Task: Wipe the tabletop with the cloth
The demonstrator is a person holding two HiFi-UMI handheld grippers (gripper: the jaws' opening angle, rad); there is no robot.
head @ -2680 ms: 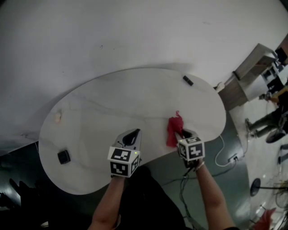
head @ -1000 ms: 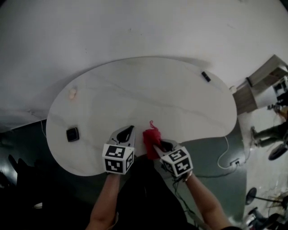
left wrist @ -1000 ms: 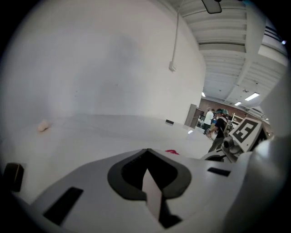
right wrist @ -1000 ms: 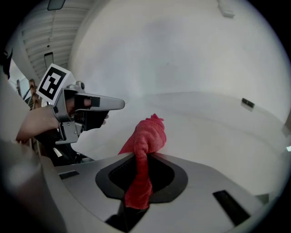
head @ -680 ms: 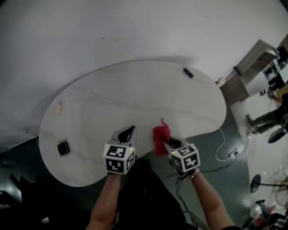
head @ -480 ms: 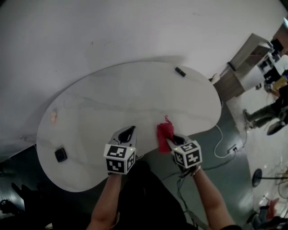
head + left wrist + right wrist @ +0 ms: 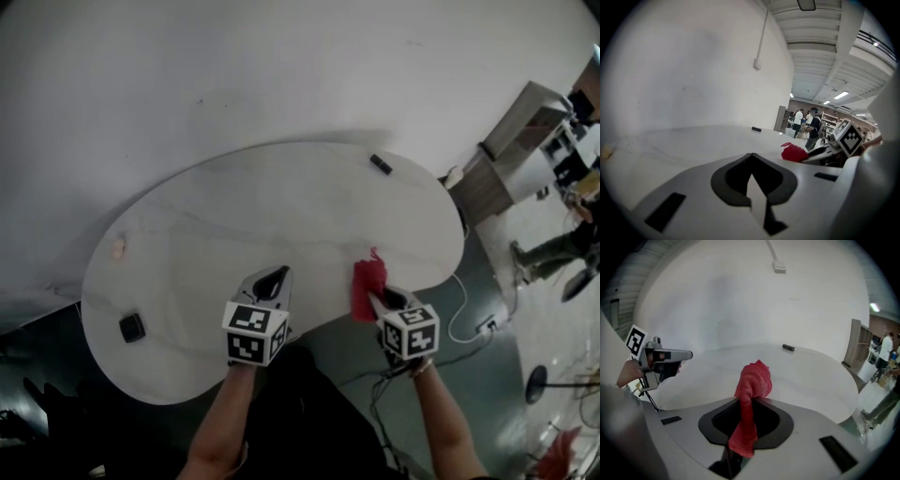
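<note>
Cloth (image 7: 367, 289) dragged rightward across tabletop (image 7: 281, 216)

Open surface spans the middle and right lobe of the white kidney-shaped tabletop (image 7: 281, 206); obstacles sit at the margins only: a small black bar-shaped object (image 7: 380, 164) by the far edge, a small pale lump (image 7: 118, 247) and a small black square object (image 7: 132, 327) near the left end.

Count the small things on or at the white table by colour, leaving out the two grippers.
Red: 1, the cloth
Black: 2, a bar at the far edge and a square item
Pale: 1, a lump
Total: 4
</note>
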